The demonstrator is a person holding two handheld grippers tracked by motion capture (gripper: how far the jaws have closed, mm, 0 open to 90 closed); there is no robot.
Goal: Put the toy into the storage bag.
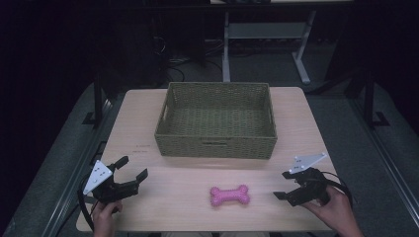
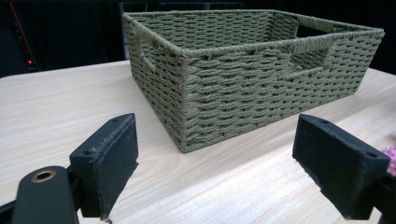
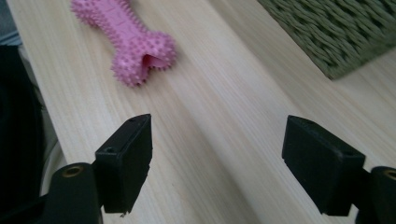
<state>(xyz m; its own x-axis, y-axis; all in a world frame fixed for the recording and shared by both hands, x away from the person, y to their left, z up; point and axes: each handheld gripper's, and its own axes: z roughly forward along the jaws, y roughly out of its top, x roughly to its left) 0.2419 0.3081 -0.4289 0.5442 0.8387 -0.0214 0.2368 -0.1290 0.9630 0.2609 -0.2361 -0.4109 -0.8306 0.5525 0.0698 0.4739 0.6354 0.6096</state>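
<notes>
A pale wooden table carried everything that was seen. A green woven basket was set toward the far edge of the table, about midway between its left and right edges, upright, with handle cut-outs in its walls. In the left gripper view one corner of the basket was faced, and bare table lay between it and the jaws.

The left gripper was held over the near left corner of the table by a hand that came in from the near edge. Its jaws were spread wide, and nothing was caught between them. The right gripper was held over the near right corner by the other hand, its jaws turned toward the middle of the table. They too were spread wide, with only bare wood seen between them.

A pink spiked toy bone was laid flat near the near edge of the table, about midway between the two grippers and apart from both. It was well apart from the basket's front wall. In the right gripper view the toy bone was seen beyond the jaws, untouched.
</notes>
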